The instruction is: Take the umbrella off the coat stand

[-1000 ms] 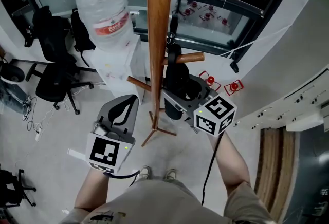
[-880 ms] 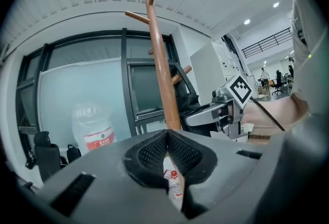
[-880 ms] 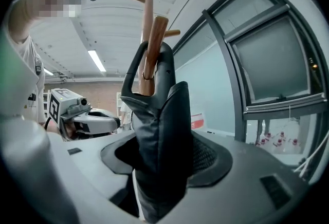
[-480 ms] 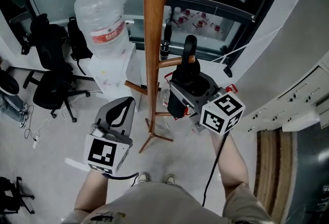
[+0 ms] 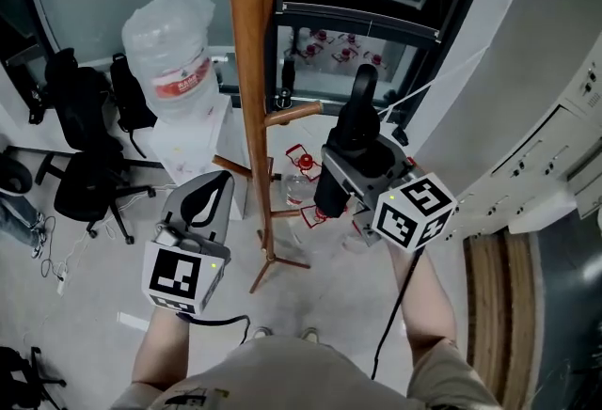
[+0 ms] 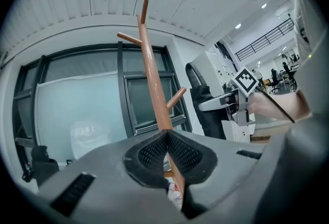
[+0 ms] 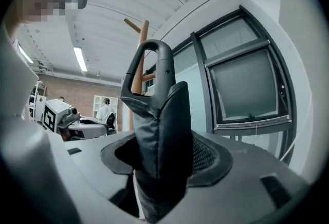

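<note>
The right hand-held gripper [image 5: 350, 164] clamped the black umbrella [image 5: 360, 107] beside the coat stand [image 5: 246, 70]; the left hand-held gripper [image 6: 165, 153] was closed and empty.

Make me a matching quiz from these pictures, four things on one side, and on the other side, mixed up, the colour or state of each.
Column one:
1. umbrella
2. coat stand
3. water bottle
4. left gripper

Column two:
A. jaws together, nothing between them
B. brown wood, standing upright
C. black, clamped in the right gripper
D. clear plastic with a red label

Right pairs: 1-C, 2-B, 3-D, 4-A
</note>
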The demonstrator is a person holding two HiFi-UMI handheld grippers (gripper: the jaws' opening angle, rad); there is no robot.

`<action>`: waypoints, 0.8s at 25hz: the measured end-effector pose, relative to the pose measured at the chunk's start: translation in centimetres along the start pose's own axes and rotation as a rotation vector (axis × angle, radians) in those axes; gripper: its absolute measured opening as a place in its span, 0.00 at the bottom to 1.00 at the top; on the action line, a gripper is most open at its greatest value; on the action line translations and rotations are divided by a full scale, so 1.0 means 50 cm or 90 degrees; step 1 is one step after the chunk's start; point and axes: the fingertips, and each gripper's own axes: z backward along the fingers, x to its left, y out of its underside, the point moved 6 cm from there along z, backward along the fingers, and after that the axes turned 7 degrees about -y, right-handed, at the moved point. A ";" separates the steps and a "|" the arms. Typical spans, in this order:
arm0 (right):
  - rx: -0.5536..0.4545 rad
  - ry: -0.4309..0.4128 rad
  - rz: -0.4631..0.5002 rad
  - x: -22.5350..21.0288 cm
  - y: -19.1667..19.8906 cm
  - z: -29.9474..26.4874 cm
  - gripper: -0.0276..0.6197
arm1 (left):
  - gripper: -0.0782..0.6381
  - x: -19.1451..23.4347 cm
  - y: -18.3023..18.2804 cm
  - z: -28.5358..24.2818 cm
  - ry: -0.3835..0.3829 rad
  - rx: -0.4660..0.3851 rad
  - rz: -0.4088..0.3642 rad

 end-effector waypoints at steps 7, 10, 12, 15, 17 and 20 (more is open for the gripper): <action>-0.029 0.064 0.055 0.032 -0.077 0.092 0.44 | 0.12 0.007 -0.060 0.002 -0.001 -0.032 -0.030; -0.052 0.096 0.068 0.050 -0.105 0.139 0.44 | 0.12 -0.005 -0.083 0.008 0.006 -0.055 -0.038; -0.072 0.116 0.069 0.064 -0.121 0.172 0.44 | 0.12 -0.017 -0.095 0.011 0.012 -0.072 -0.036; -0.105 0.137 0.068 0.089 -0.140 0.210 0.44 | 0.12 -0.029 -0.112 0.014 0.017 -0.092 -0.037; -0.116 0.143 0.068 0.108 -0.142 0.228 0.44 | 0.12 -0.033 -0.117 0.023 0.018 -0.099 -0.040; -0.118 0.152 0.070 0.132 -0.134 0.251 0.44 | 0.12 -0.039 -0.119 0.035 0.021 -0.099 -0.034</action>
